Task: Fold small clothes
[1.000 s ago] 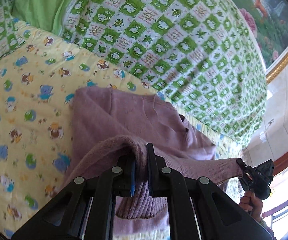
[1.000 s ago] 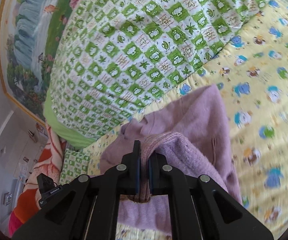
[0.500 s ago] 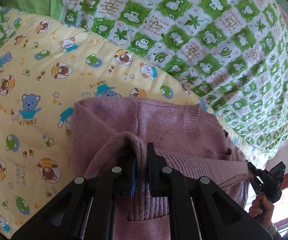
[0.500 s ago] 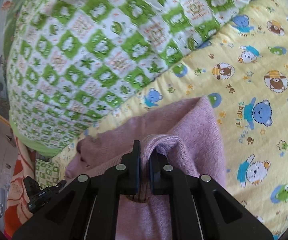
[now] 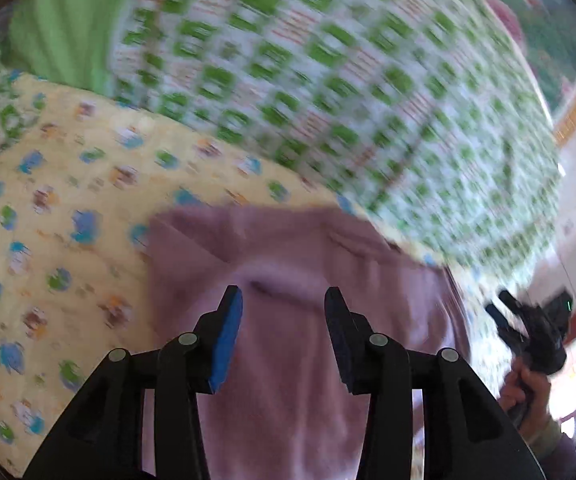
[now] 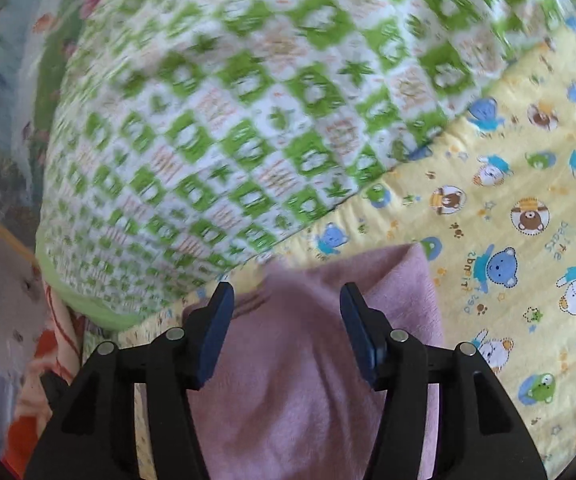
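Observation:
A small mauve knitted sweater (image 5: pixel 288 352) lies folded on the yellow bear-print sheet (image 5: pixel 48 240). My left gripper (image 5: pixel 282 304) is open just above it, jaws wide apart, holding nothing. In the right wrist view the sweater (image 6: pixel 288 380) fills the lower middle, and my right gripper (image 6: pixel 286 300) is open over its far edge, empty. The right gripper also shows in the left wrist view (image 5: pixel 528 328), held in a hand at the sweater's right side. Both views are blurred by motion.
A green-and-white checked quilt (image 5: pixel 348 80) is heaped just behind the sweater, also in the right wrist view (image 6: pixel 248 100). The yellow sheet (image 6: pixel 528 220) spreads out beside the sweater. A framed picture (image 5: pixel 548 40) hangs on the wall behind. Orange fabric (image 6: pixel 44 360) lies at the bed's edge.
Both grippers were shut on folds of the sweater and carried it toward the quilt. Now both have opened and let go, and the sweater lies flat on the sheet.

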Available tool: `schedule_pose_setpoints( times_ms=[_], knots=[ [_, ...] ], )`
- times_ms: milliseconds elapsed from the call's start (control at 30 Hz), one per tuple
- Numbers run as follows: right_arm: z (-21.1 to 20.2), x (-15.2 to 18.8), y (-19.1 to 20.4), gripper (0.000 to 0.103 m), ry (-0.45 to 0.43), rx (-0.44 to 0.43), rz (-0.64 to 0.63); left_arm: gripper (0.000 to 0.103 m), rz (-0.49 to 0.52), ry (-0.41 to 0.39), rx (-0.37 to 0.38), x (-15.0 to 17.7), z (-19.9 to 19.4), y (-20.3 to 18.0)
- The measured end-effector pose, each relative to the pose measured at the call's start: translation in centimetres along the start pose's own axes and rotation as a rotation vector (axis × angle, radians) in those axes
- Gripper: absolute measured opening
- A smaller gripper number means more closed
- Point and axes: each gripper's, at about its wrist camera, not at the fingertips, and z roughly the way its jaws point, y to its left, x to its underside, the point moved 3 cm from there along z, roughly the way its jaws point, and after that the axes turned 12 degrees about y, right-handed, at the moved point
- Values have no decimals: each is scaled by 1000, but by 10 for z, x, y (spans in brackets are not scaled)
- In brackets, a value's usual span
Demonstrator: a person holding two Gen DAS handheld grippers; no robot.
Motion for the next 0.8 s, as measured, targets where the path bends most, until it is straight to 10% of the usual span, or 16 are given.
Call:
schedule_pose_setpoints(
  times_ms=[200,367,533,800],
  knots=[
    [50,84,63,52,251,31,-367,43,205,213,15,60,80,-57],
    [106,118,76,51,401,63,-540,43,272,229,-50,41,120,-56],
    [128,79,60,51,342,88,-556,32,223,154,-27,-19,109,-17],
    [96,-20,-25,51,63,51,-114,28,-82,26,-55,-87,89,88]
  ],
)
